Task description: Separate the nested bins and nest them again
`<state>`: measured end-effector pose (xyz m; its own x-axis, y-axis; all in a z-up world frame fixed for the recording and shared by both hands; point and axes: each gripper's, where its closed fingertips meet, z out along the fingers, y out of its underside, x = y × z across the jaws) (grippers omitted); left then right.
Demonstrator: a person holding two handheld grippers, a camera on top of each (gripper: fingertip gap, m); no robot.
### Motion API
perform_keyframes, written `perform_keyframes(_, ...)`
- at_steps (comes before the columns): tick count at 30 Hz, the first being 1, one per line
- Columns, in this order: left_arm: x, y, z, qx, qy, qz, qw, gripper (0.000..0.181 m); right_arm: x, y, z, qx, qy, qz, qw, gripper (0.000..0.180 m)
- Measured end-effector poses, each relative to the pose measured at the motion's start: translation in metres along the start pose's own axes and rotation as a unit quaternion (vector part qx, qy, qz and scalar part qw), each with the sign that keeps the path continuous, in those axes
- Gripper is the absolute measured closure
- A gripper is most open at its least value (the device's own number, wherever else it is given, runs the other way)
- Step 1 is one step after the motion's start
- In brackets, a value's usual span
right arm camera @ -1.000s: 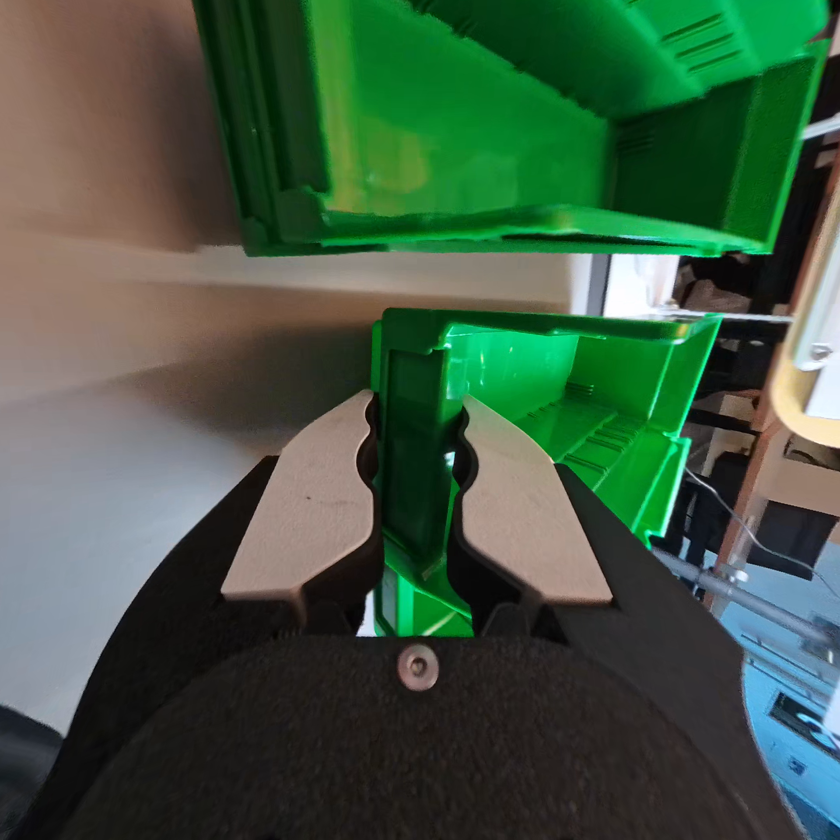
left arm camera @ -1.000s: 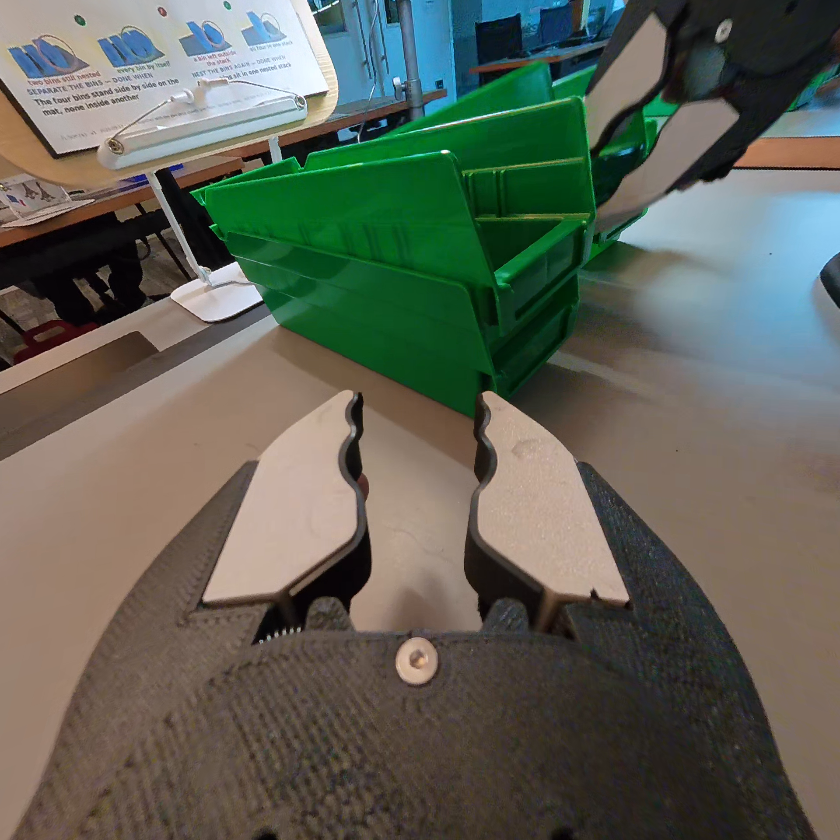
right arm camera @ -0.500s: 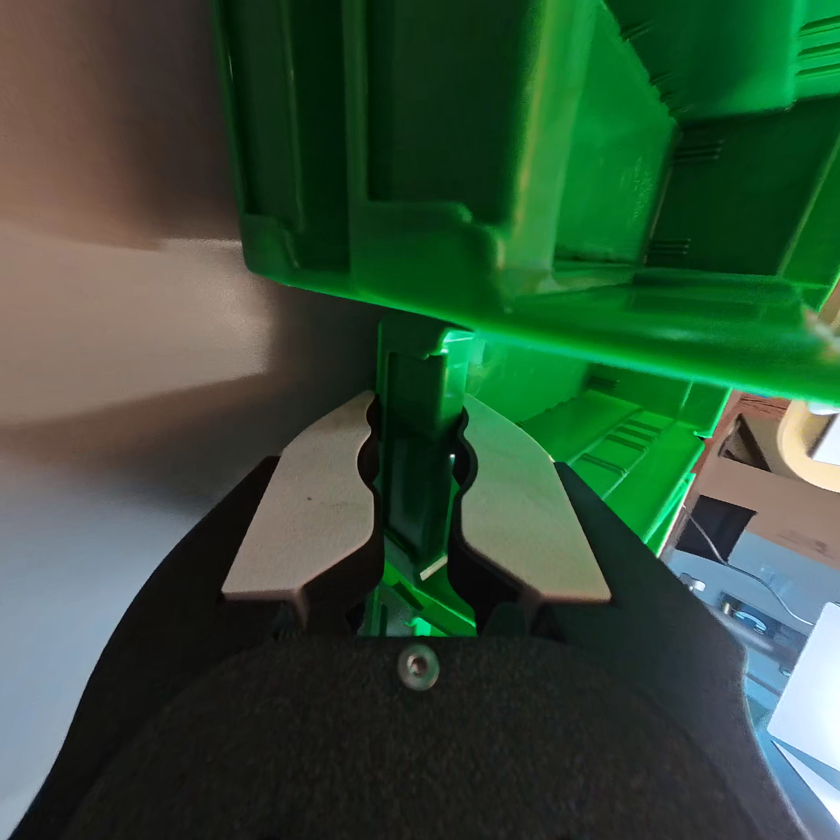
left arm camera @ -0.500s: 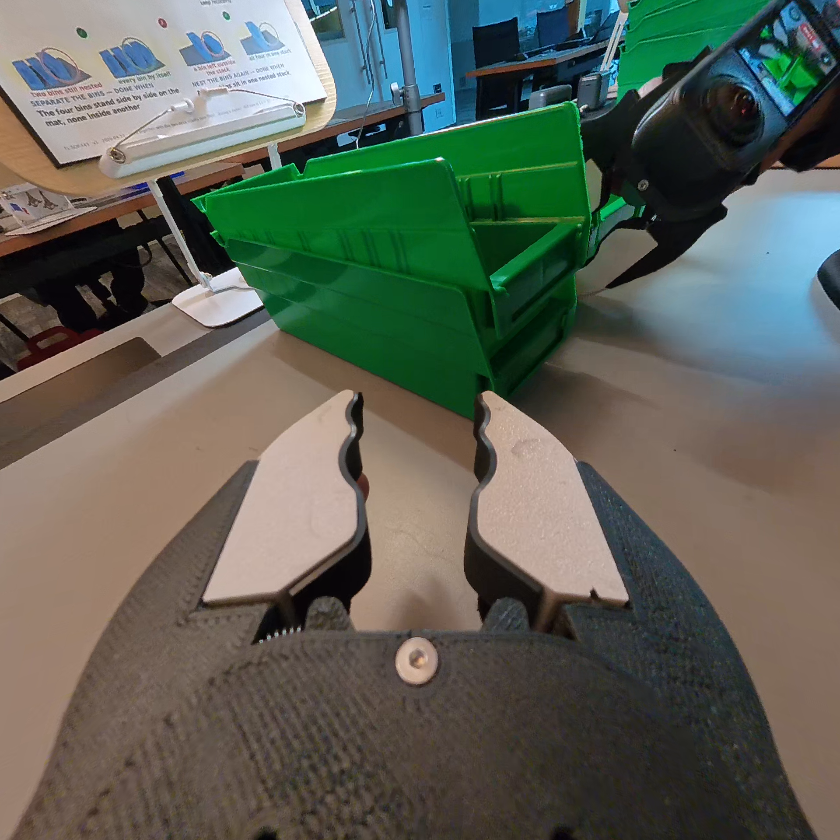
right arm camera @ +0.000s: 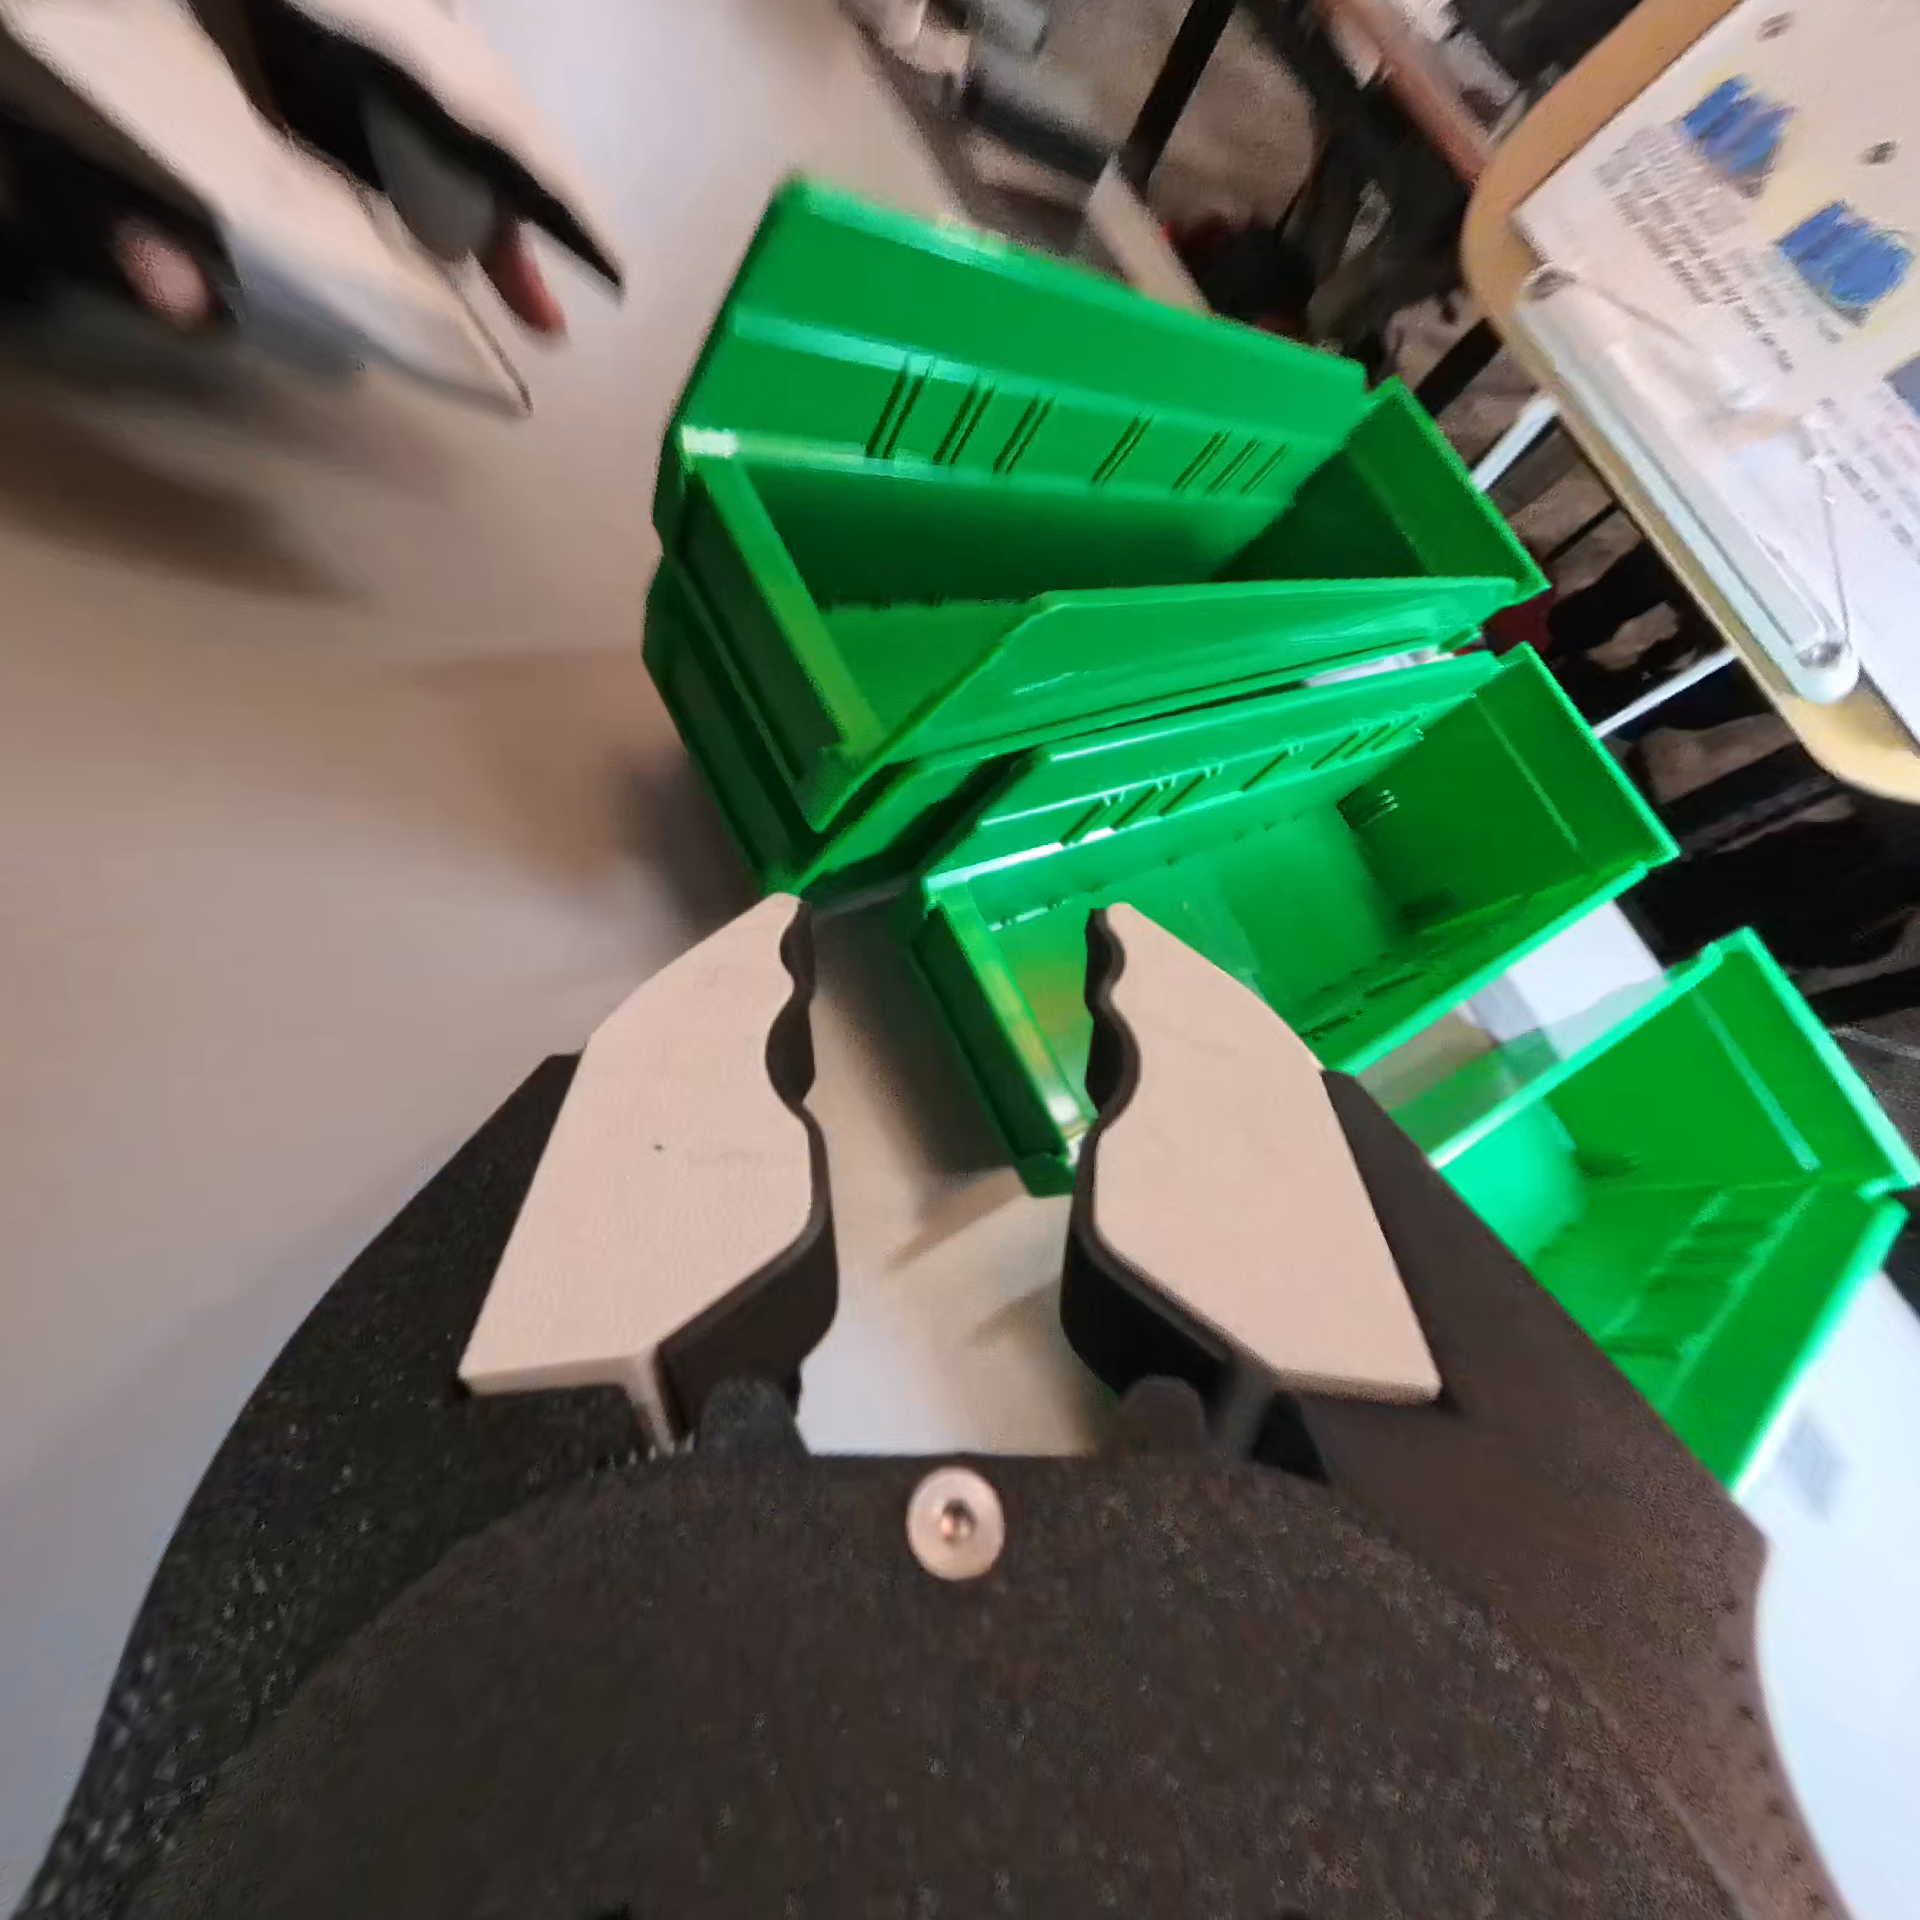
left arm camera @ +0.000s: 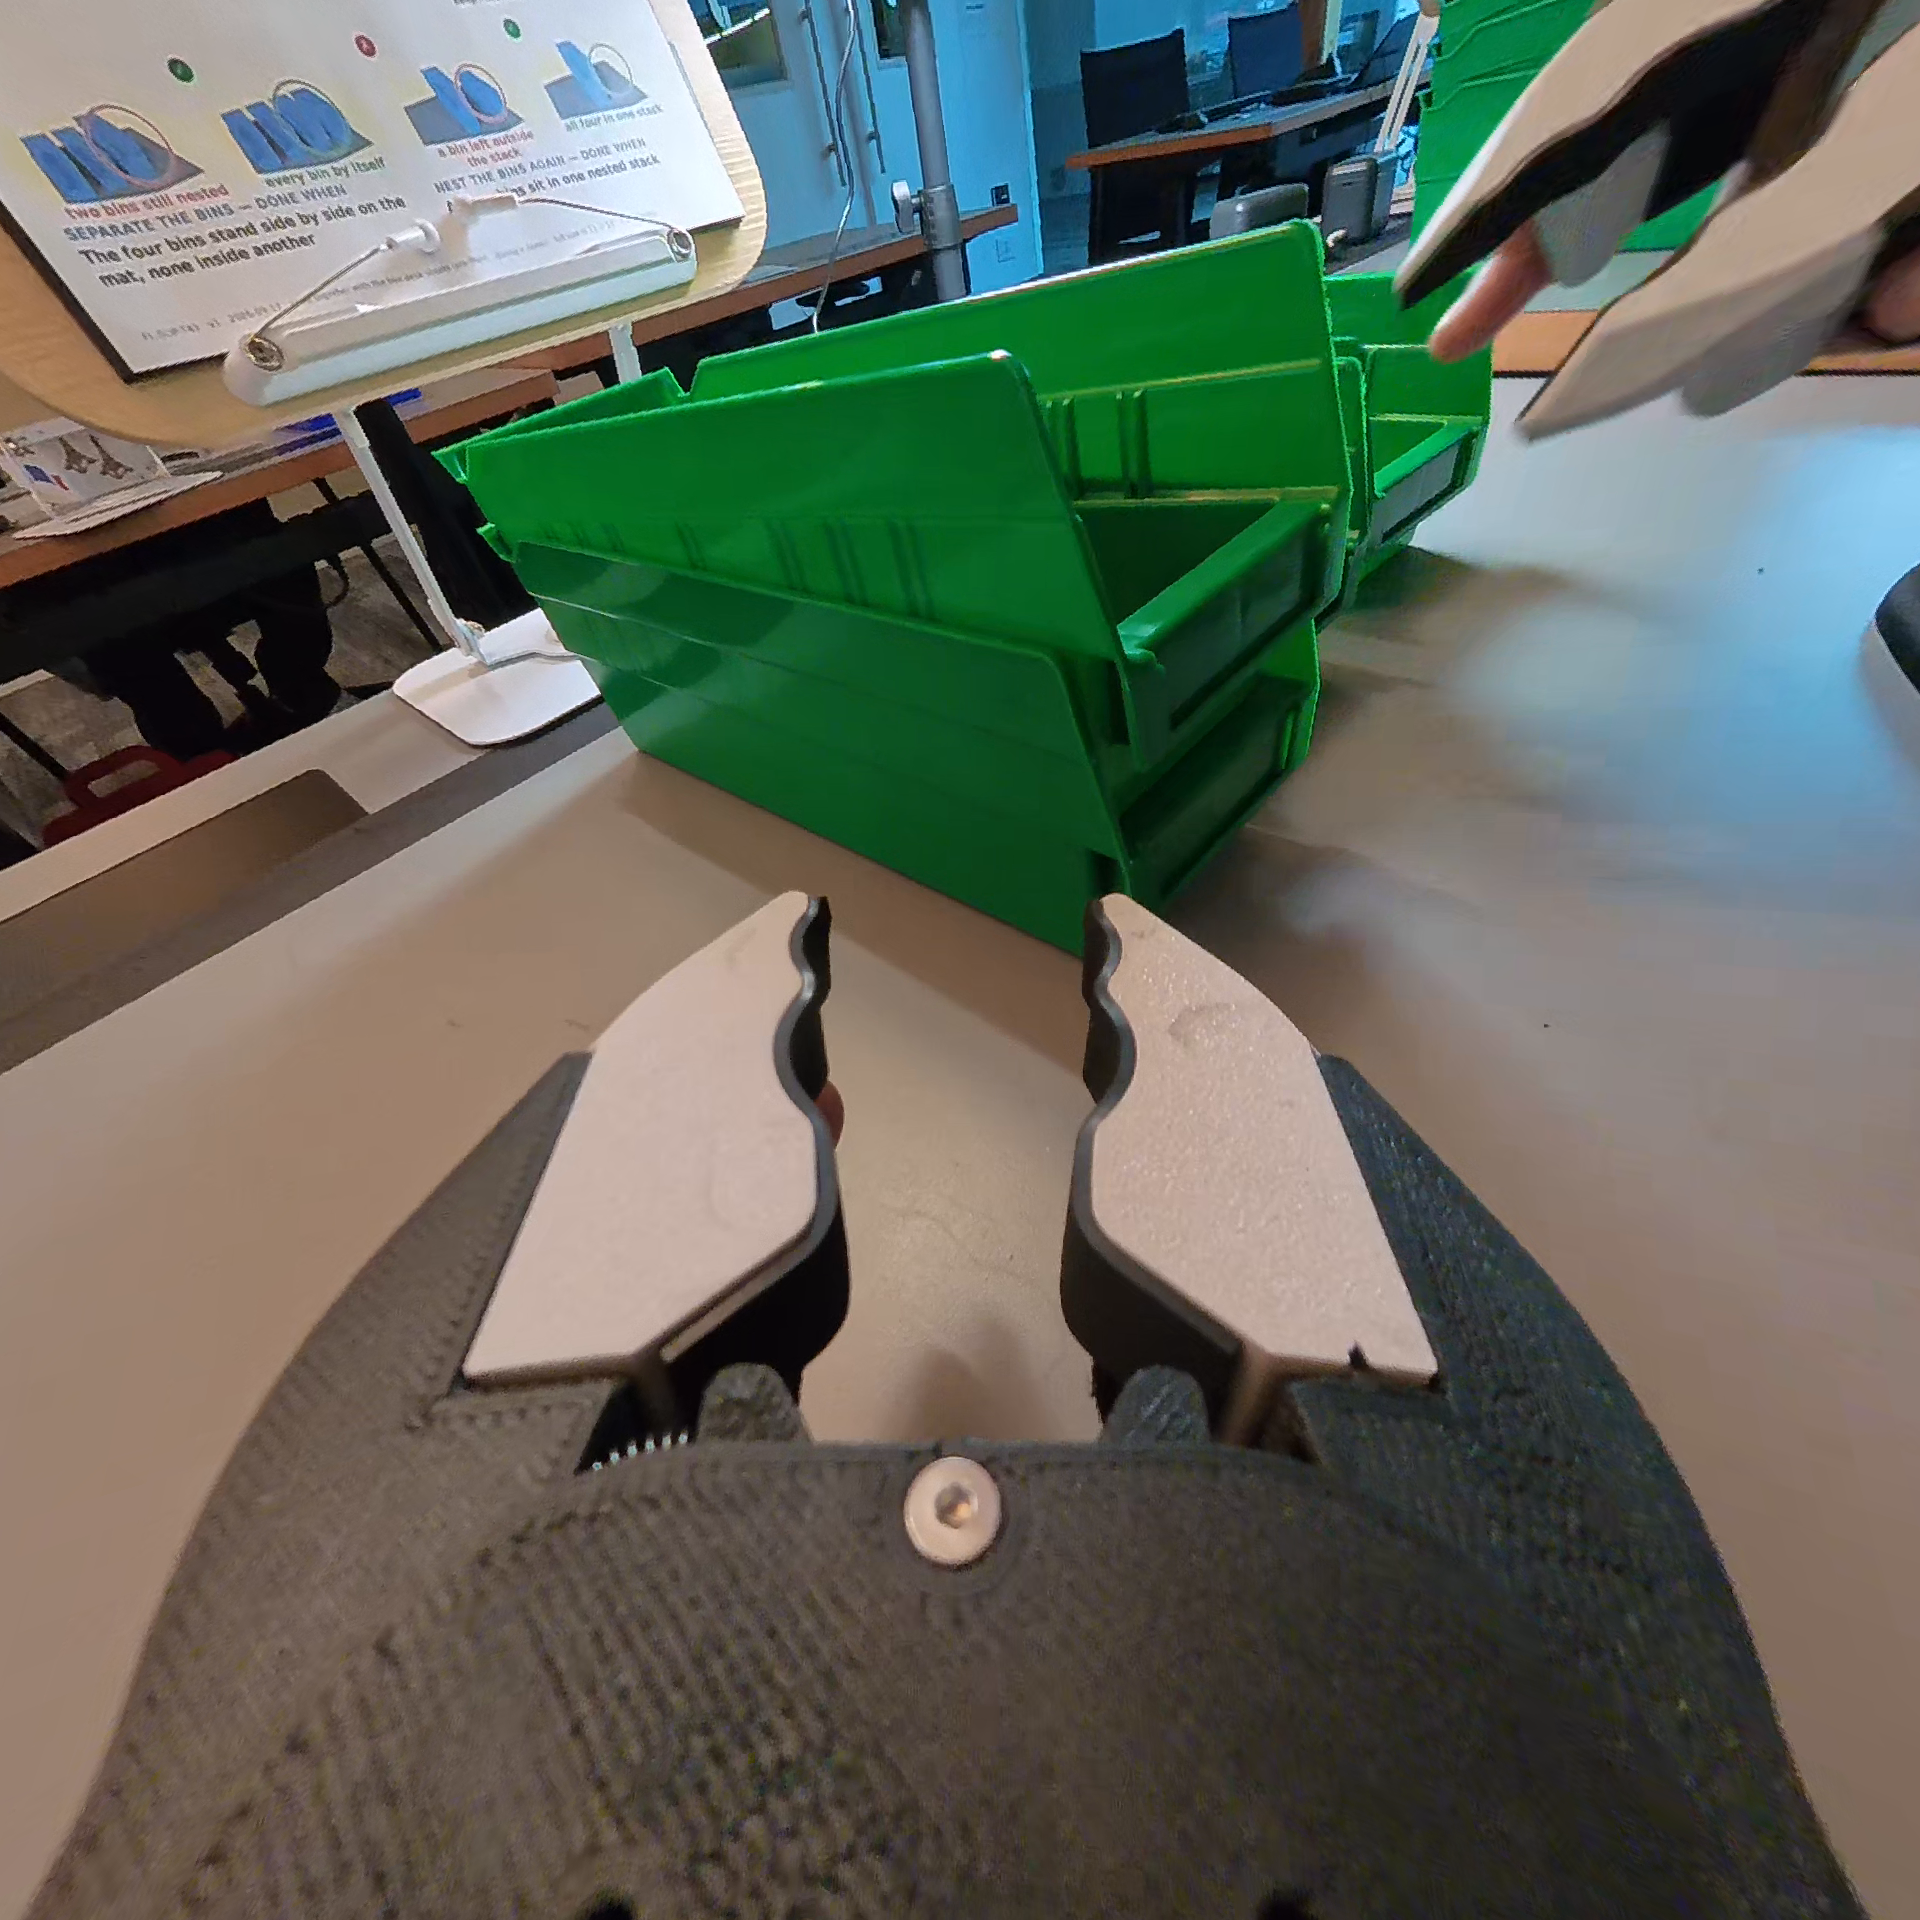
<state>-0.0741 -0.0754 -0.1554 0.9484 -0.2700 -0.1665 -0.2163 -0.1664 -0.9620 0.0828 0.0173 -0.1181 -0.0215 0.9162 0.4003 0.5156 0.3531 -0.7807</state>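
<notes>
Beige desk [left arm camera: 1558, 935], office furniture dim in the background, a white instruction card [left arm camera: 343, 156] on its stand at the back left. The nested stack of green bins [left arm camera: 883, 644] sits mid-desk, top bin tilted. Beside it stands a single green bin [right arm camera: 1299, 894], another [right arm camera: 1714, 1226] just past that. Left claw [left arm camera: 956, 925] is spread, empty, just short of the stack. Right claw [right arm camera: 945, 925] is spread too, nothing between its jaws, hovering over the single bin's front end.
</notes>
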Motion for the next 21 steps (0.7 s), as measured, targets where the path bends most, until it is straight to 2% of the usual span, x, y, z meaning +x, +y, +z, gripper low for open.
perform_keyframes(4, -0.001, -0.001, 0.000, 0.002, -0.001, -0.005, 1.000, 0.134, 0.004, 0.008, -0.034, 0.074, 0.043, 0.091, 0.992, 0.127)
perform_keyframes(8, -0.003, -0.011, -0.001, 0.014, -0.007, 0.002, 1.000, 0.136, -0.001, 0.042, -0.053, 0.082, 0.078, 0.139, 0.984, 0.125)
perform_keyframes(10, 0.003, -0.021, -0.002, 0.014, 0.011, 0.017, 1.000, 0.146, -0.002, 0.056, -0.059, 0.085, 0.092, 0.158, 0.979, 0.125)
perform_keyframes(14, 0.022, -0.044, 0.003, -0.022, 0.056, 0.094, 0.994, 0.154, 0.003, 0.067, -0.067, 0.122, 0.113, 0.197, 0.966, 0.126)
perform_keyframes(18, 0.038, -0.065, 0.018, -0.072, 0.094, 0.162, 0.980, 0.149, 0.009, 0.065, -0.071, 0.143, 0.130, 0.204, 0.960, 0.124)
perform_keyframes(21, 0.049, -0.072, 0.036, -0.135, 0.117, 0.225, 0.958, 0.143, 0.008, 0.067, -0.070, 0.143, 0.129, 0.205, 0.960, 0.122)
